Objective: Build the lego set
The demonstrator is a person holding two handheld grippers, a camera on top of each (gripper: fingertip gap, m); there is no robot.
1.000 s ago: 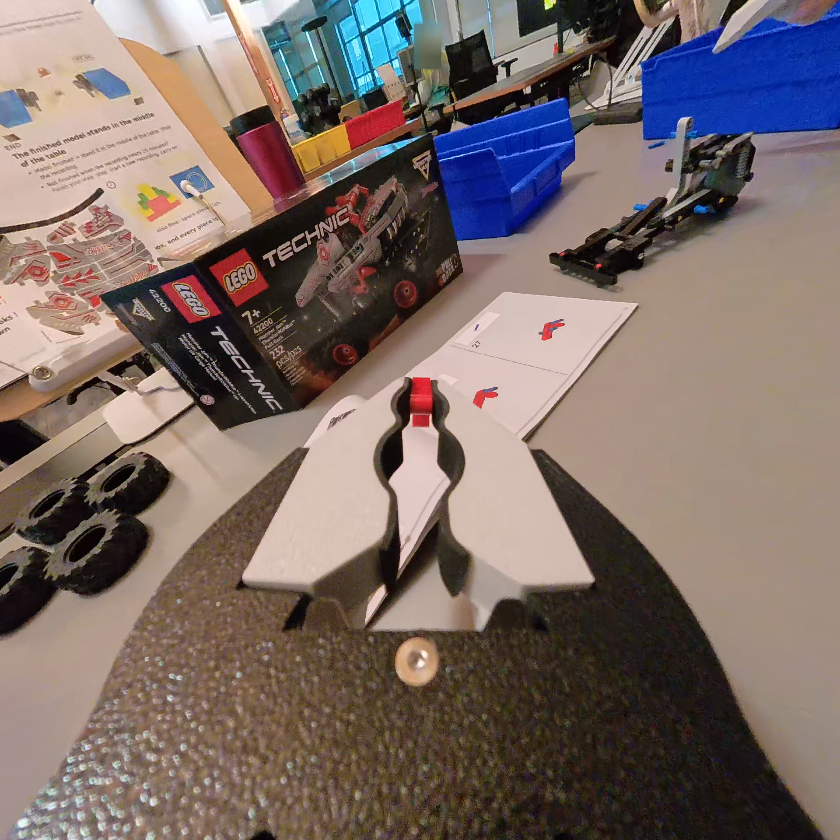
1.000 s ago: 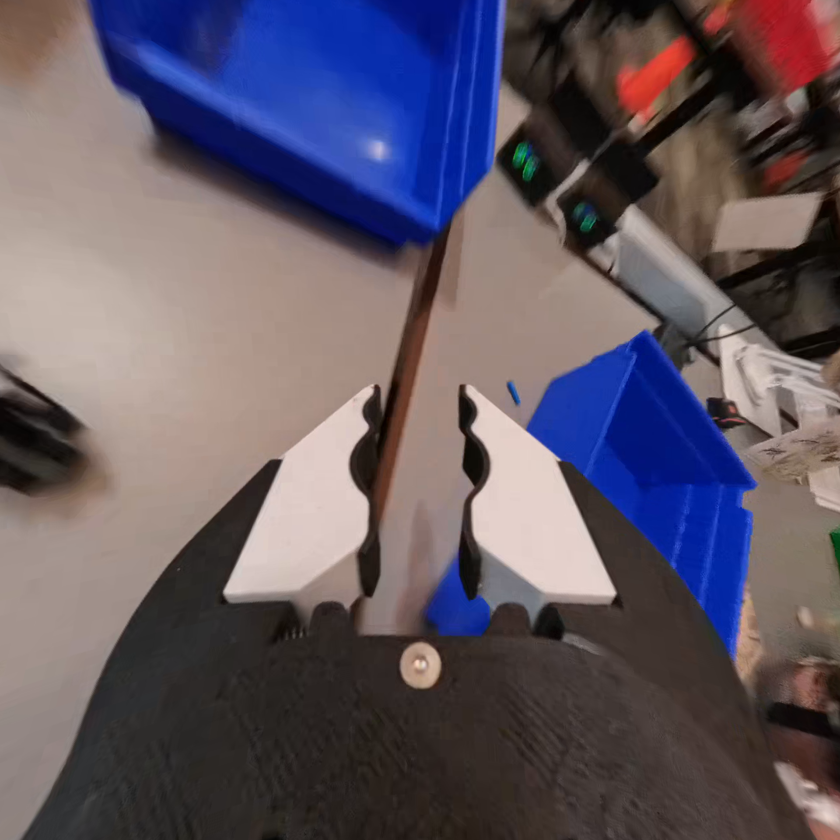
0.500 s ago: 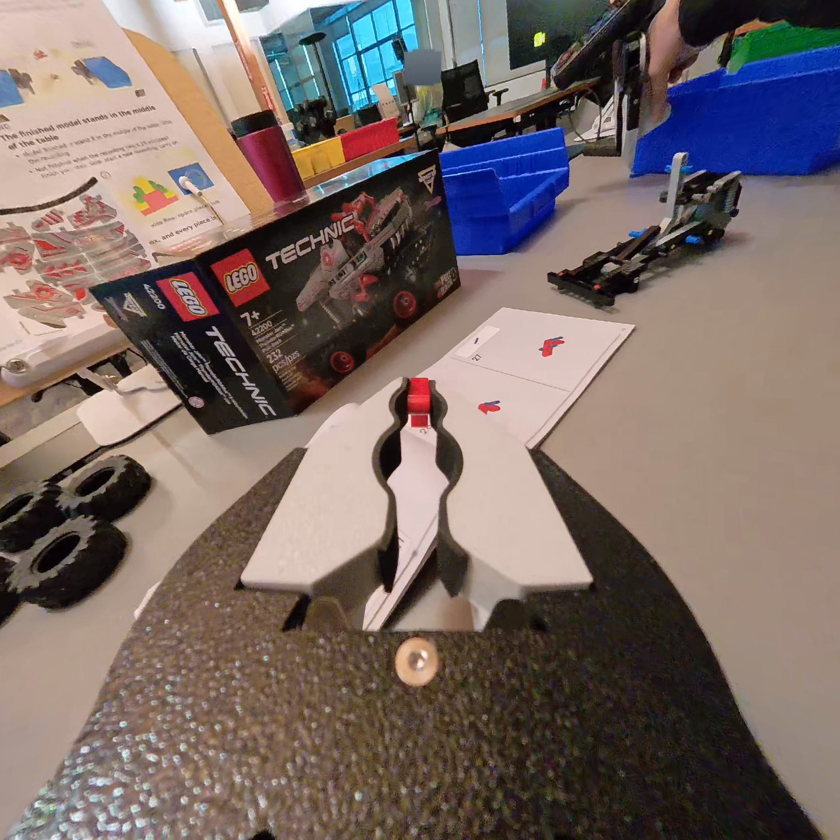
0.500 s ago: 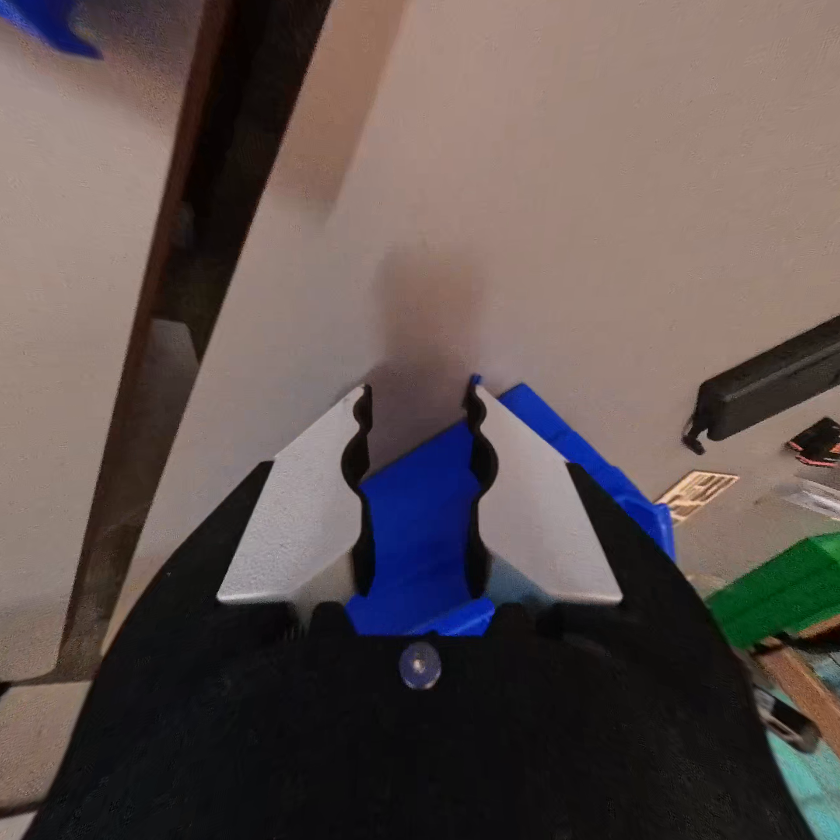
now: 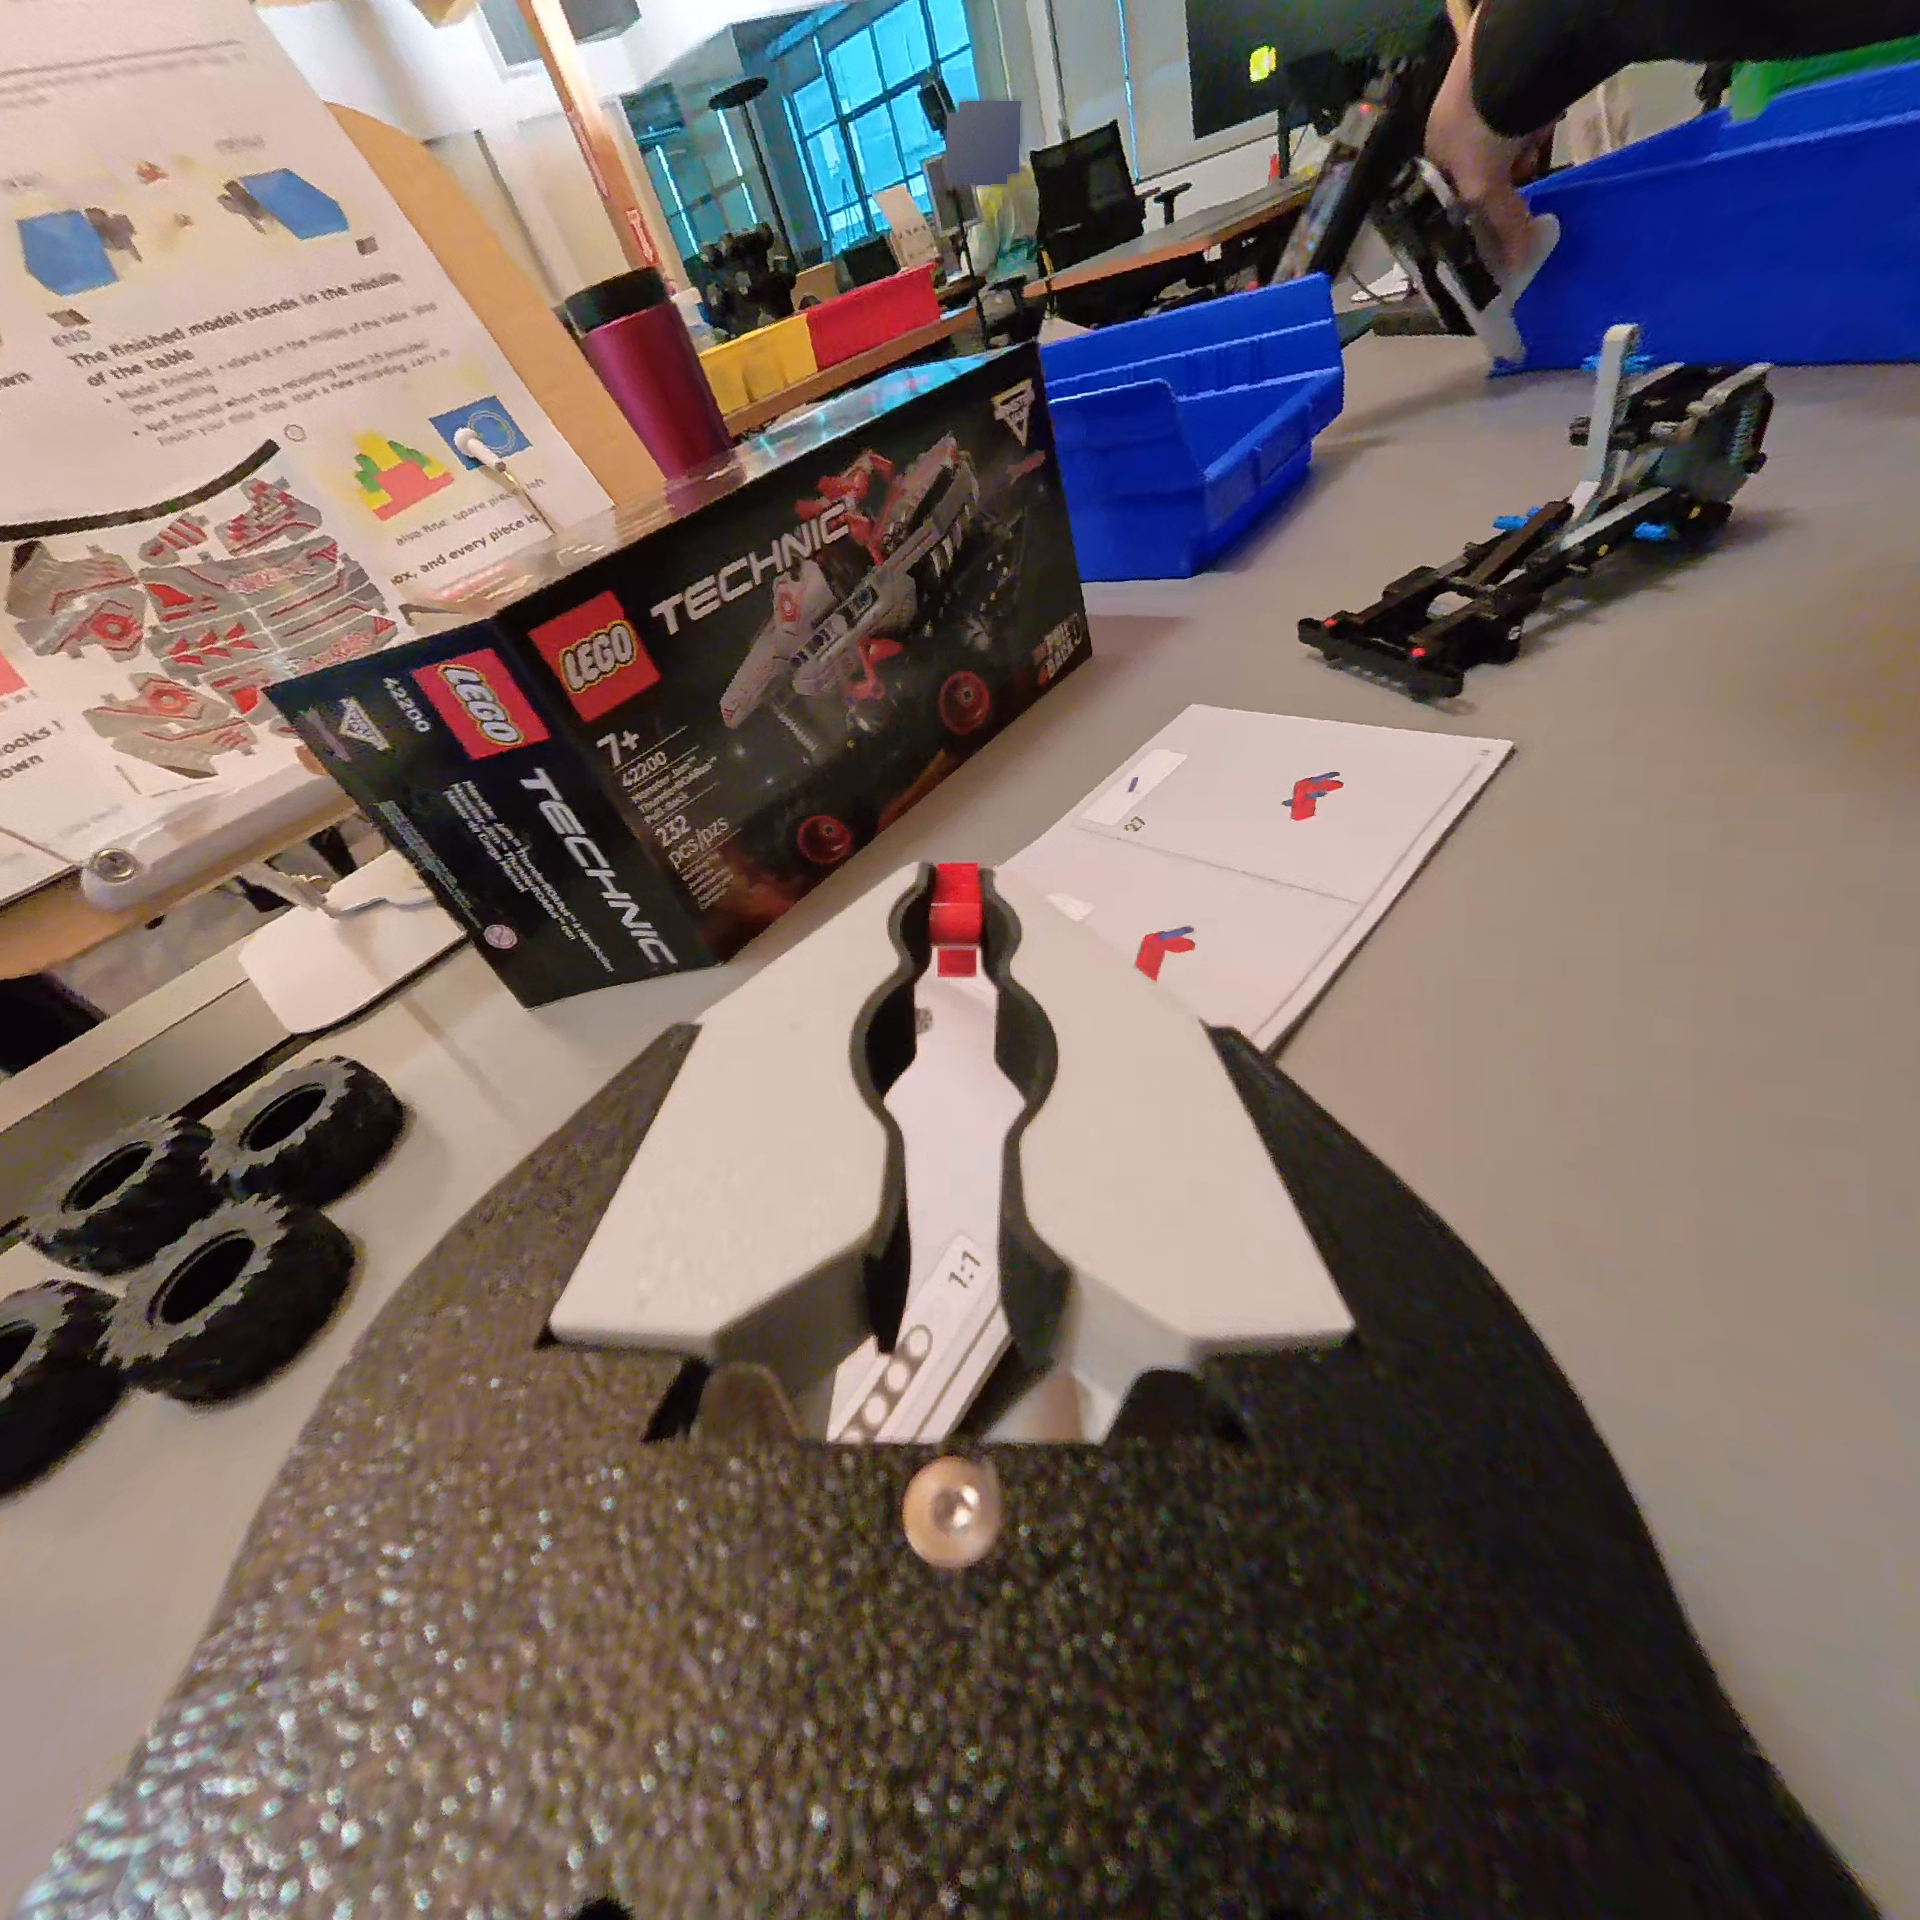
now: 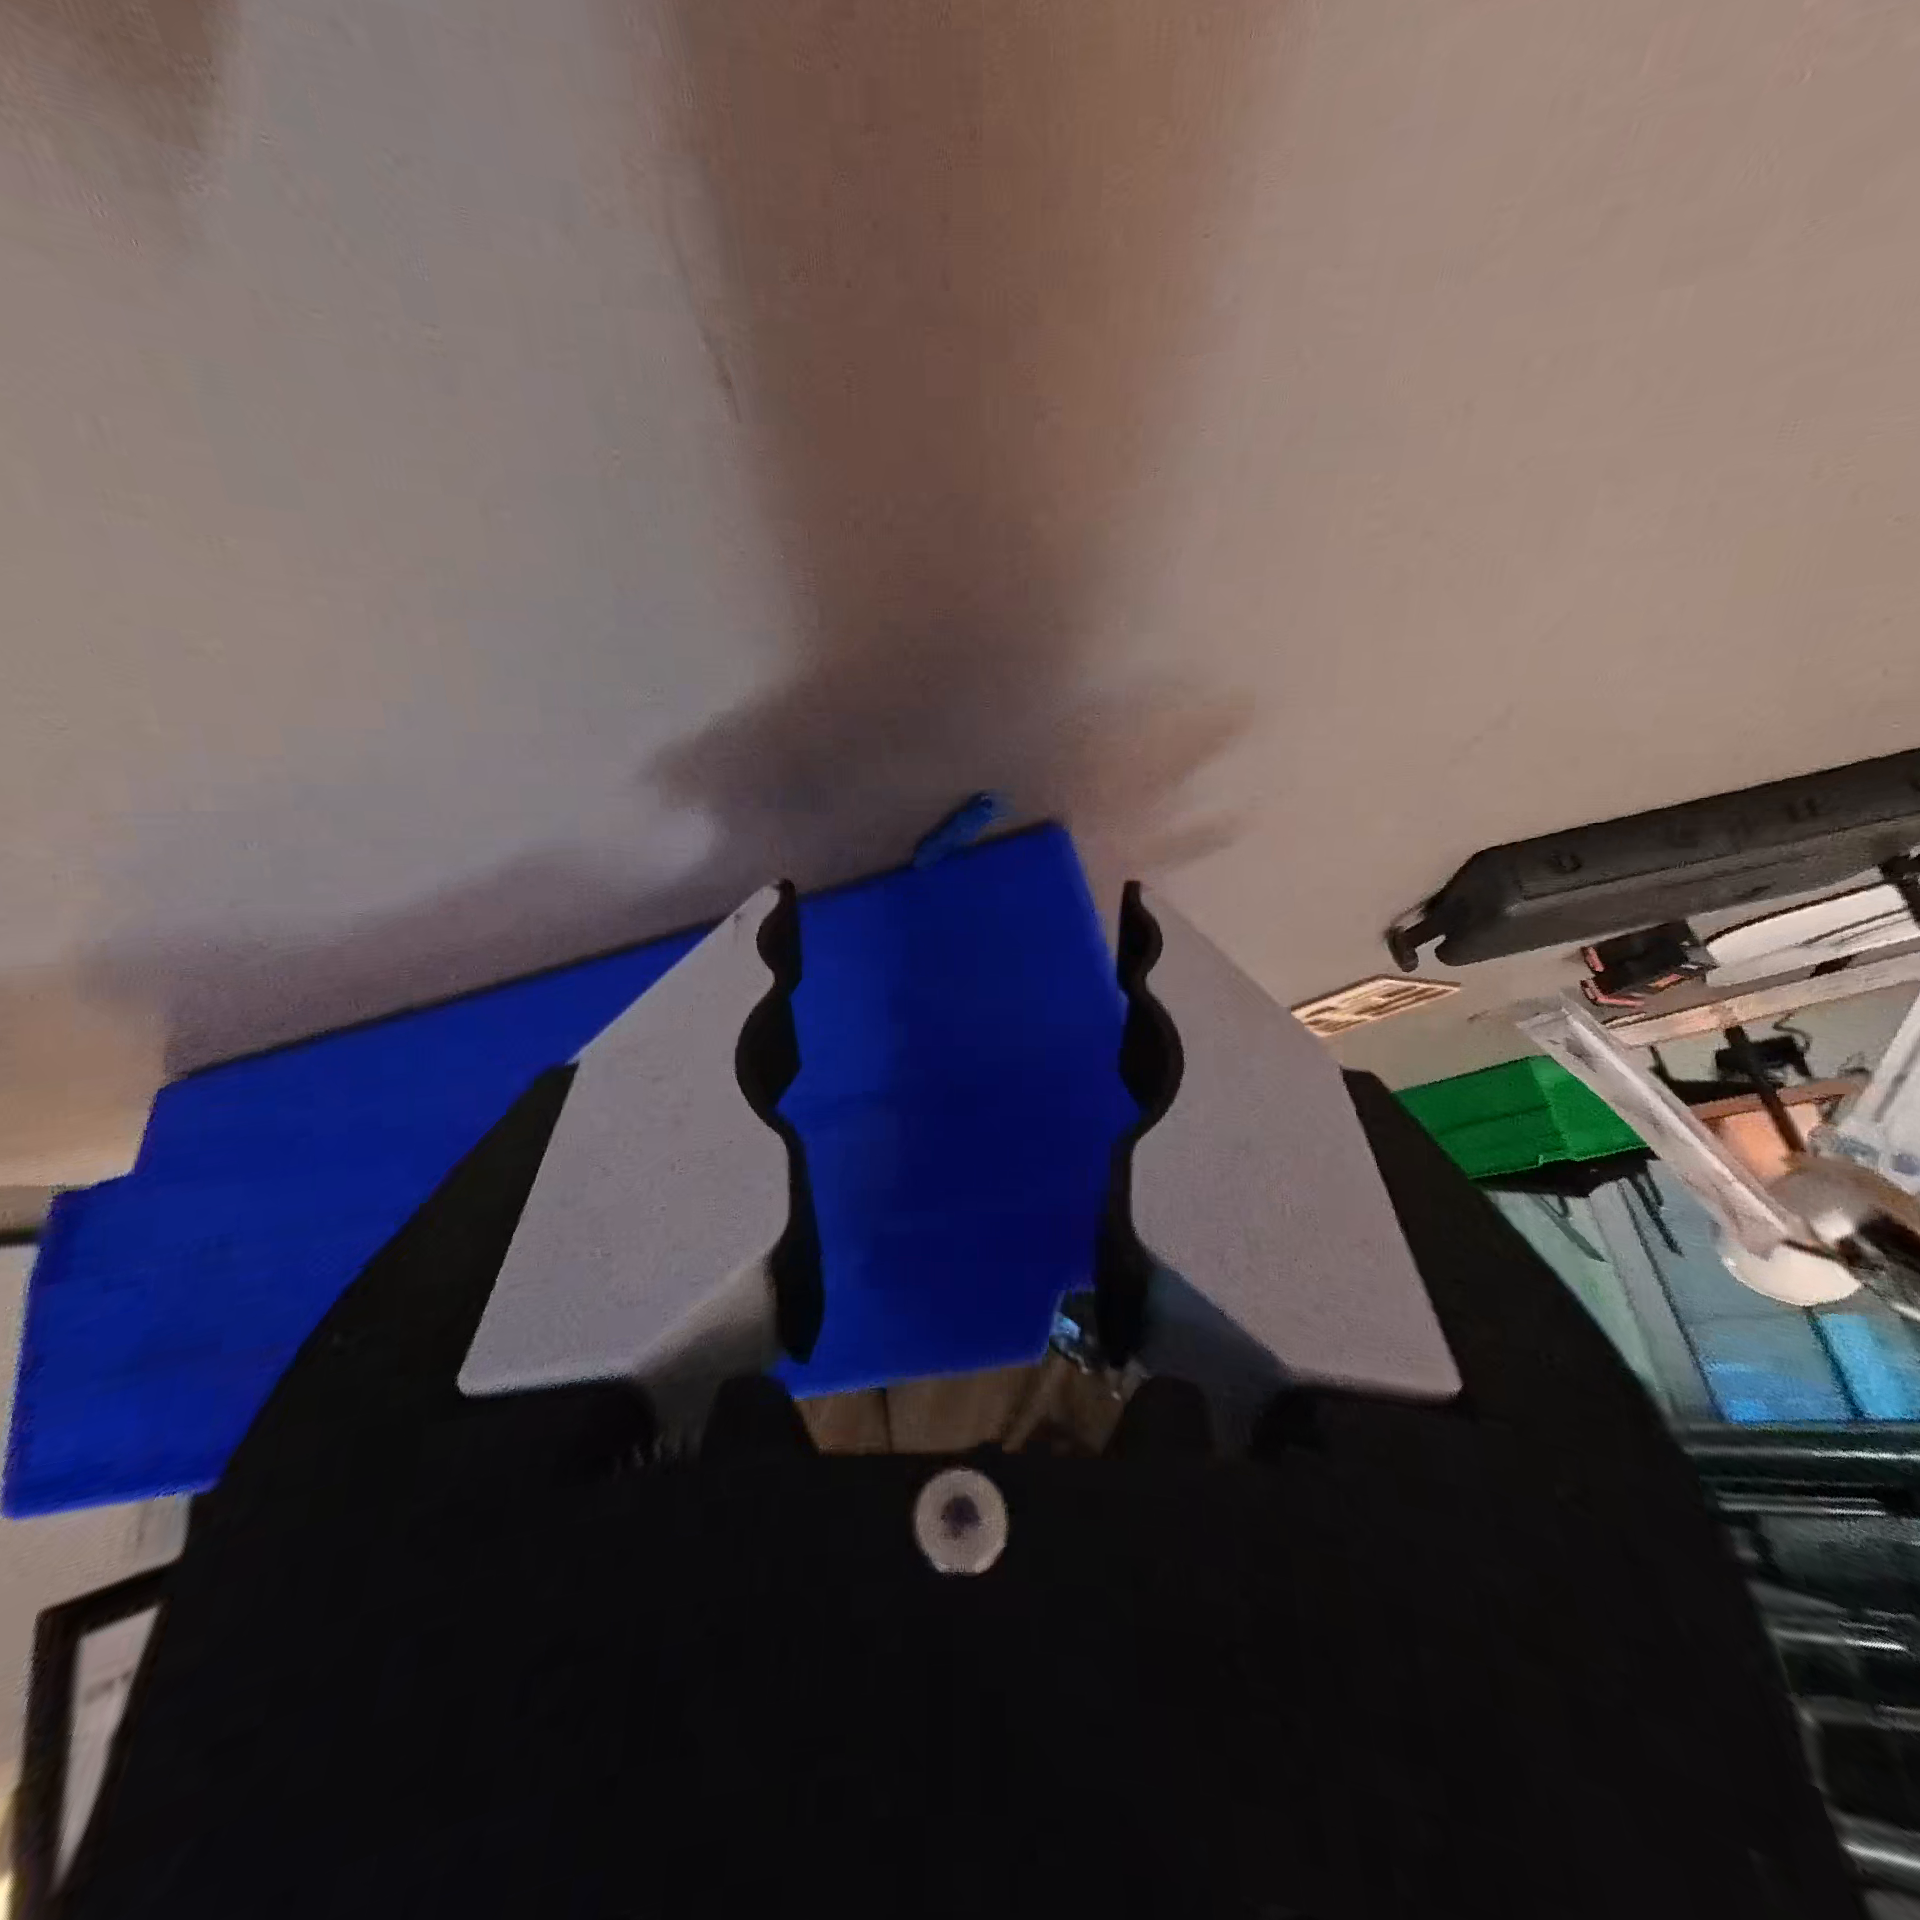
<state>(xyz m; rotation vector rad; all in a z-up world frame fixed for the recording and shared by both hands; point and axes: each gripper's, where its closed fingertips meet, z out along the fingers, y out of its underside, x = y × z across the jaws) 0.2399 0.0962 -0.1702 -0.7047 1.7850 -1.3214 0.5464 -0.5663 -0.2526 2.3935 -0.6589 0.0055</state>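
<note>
My left gripper (image 5: pixel 954 904) is shut on a small red lego piece (image 5: pixel 954 914) and holds it just above the open instruction booklet (image 5: pixel 1268 831). The black partly built chassis (image 5: pixel 1538 551) lies on the grey table at the far right. My right gripper (image 6: pixel 954 904) is open and empty, above a blue bin (image 6: pixel 935 1122), with a small blue pin (image 6: pixel 954 826) just past its tips. In the left wrist view the right gripper (image 5: pixel 1486 291) shows far off in a person's hand, by the large blue bin (image 5: pixel 1745 239).
The lego box (image 5: pixel 727 707) stands left of the booklet. Several black tyres (image 5: pixel 197 1247) lie at the near left. A smaller blue bin (image 5: pixel 1184 436) sits behind the box. A poster stand (image 5: pixel 208 436) is at the far left. A green bin (image 6: pixel 1507 1132) shows in the right wrist view. The grippers' ends are close to 75 centimetres from one another.
My left gripper has held steady with the red piece, dropping slightly over the booklet. My right gripper has swung fast across the table to the blue bin and opened wider.
</note>
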